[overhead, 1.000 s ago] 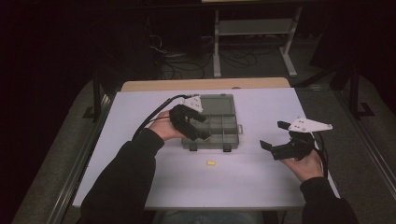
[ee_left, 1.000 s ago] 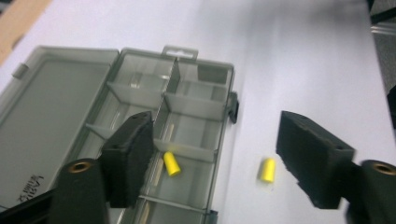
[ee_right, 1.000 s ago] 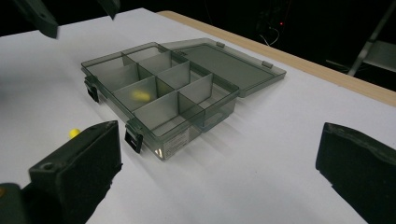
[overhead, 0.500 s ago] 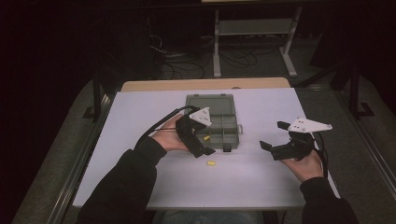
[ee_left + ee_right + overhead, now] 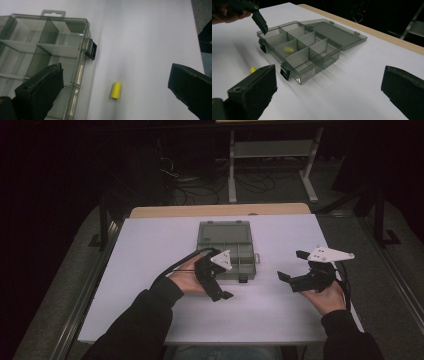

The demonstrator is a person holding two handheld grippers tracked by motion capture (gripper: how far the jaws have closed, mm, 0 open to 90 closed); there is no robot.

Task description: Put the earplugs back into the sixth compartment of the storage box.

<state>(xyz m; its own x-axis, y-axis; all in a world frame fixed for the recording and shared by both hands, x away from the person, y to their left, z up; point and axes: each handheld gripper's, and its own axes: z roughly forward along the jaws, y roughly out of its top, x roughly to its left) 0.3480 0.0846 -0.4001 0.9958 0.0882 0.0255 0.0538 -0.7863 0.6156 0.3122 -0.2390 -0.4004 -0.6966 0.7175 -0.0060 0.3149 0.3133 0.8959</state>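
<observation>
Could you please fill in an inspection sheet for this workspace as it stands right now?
Surface: white table top, bare around the work.
Job's things: yellow piece lying on the table beside the open compartment box; another yellow piece in a compartment.
Clutter: nothing seen.
Grippers: left gripper open above the loose piece, its jaws just opened; right gripper open, holding nothing.
Cables: black cable trailing from the left gripper.
Surroundings: dark floor, metal stand.

Organizer box (image 5: pixel 47 57) cut off at left gripper view's left edge; its yellow content (image 5: pixel 289 49) blurred.
</observation>
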